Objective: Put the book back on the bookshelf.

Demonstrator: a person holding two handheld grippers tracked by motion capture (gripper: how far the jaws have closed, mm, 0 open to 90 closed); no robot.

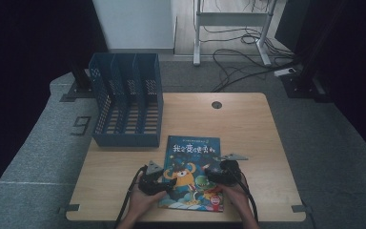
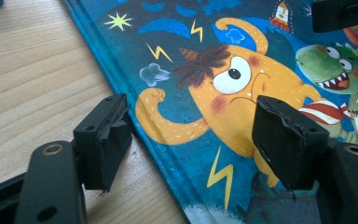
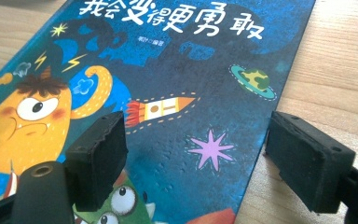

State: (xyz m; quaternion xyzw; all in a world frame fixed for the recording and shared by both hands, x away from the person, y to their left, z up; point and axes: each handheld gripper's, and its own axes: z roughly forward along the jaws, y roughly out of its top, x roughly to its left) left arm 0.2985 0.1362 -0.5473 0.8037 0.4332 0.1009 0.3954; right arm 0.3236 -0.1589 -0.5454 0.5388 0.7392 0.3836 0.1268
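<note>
Picture book (image 1: 191, 169) lies flat on the table (image 1: 248, 129), cover up, near the person's edge. Both grippers sit low over its lower half.

Left gripper (image 2: 191, 140): jaws spread, nothing pinched. One pad rests outside the book's spine edge over bare wood, the other over the orange monster on the cover. The spine runs between them.

Right gripper (image 3: 196, 158): jaws also released and wide. One pad hangs over the cover by the rocket, the other just off the book's far long edge, over the table. No contact that I can confirm.

Judgement: the step in hand looks like taking the book by its two long edges. To do it well, each gripper should slide its outer pad under the edge before closing; a thin flat cover gives little to bite on. Closing both together should keep the book from skating sideways.

Room: bare wood lies outward of each gripper. Ahead and to the left stands a blue file rack (image 1: 126, 105), well apart from the book. The table's near edge is close behind the hands, so pulling back is the tight direction.
</note>
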